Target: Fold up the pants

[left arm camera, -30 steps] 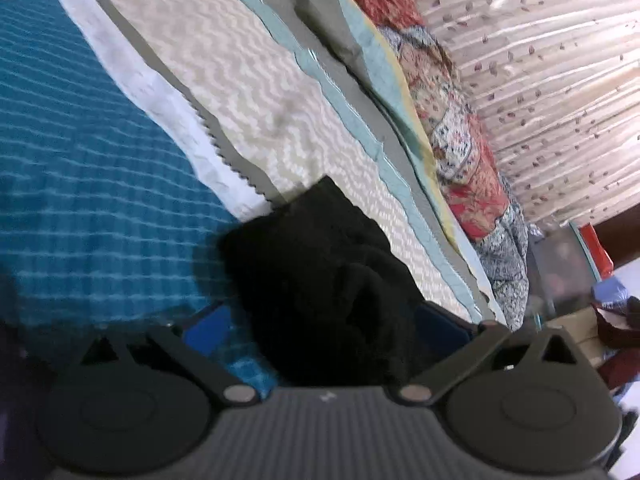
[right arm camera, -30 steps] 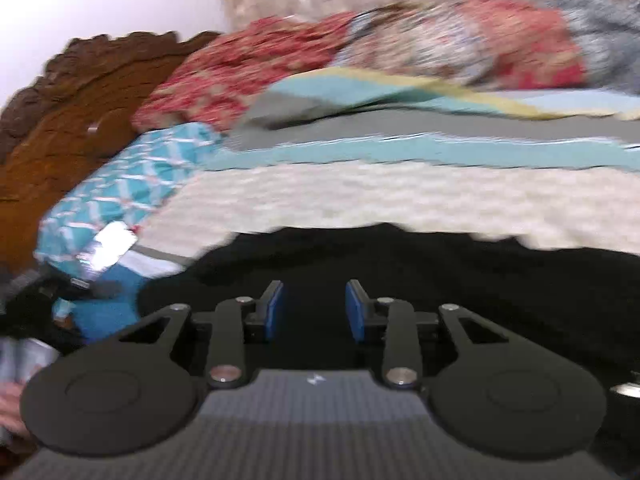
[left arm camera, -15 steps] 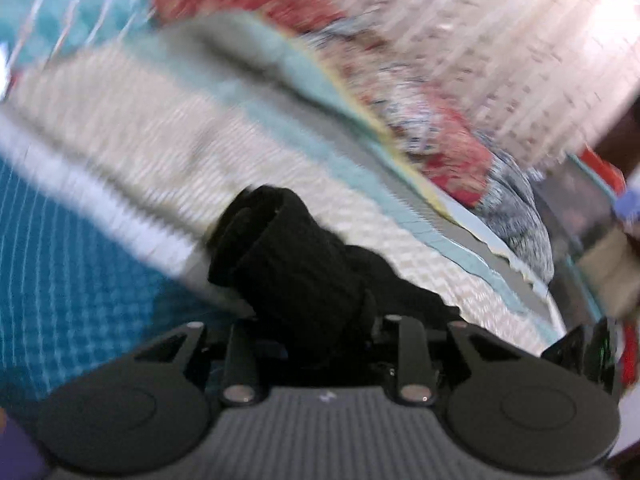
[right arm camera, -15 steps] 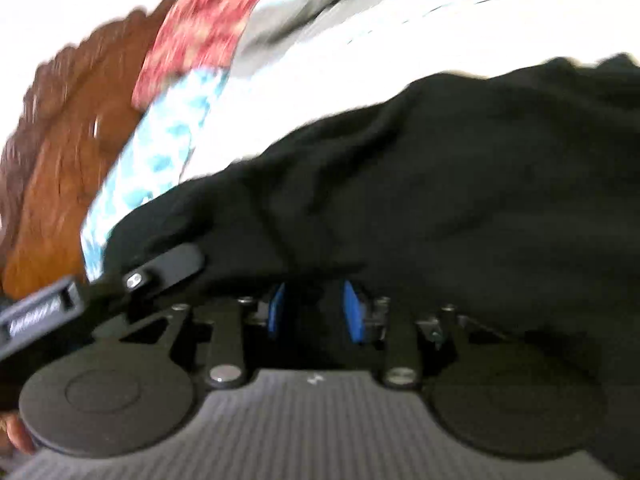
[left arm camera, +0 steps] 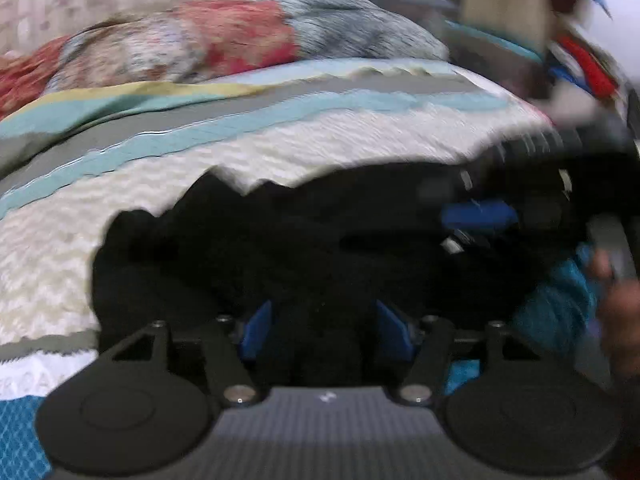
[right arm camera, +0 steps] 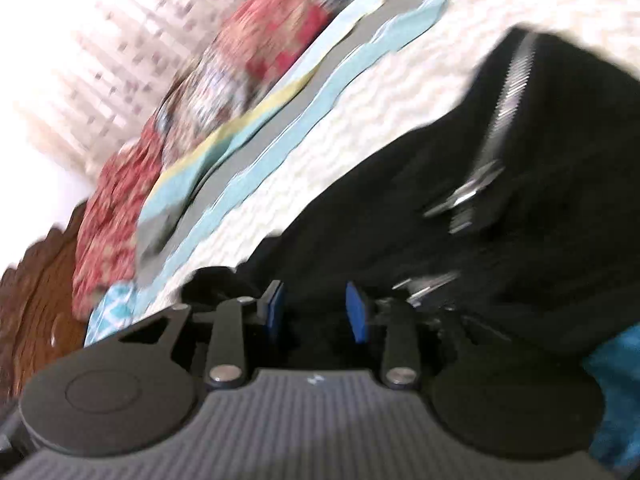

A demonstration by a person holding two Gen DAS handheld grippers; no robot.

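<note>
On bed: black pants bunched across the cream quilt band. Left gripper clamped on a cloth fold, pants spreading to 12 o'clock. Right gripper likewise pinching fabric, zipper at 2 o'clock. Judged: both hold edges so the garment can be carried over into a fold.

We see open bedspread beyond and left of the black pants, bare cream quilt where a gripper could pass. At the far edge a heaped patterned blanket walls off that side. On the right the other gripper crowds the pants, with blurred clutter behind it. In the right wrist view the wooden headboard closes the far left.
</note>
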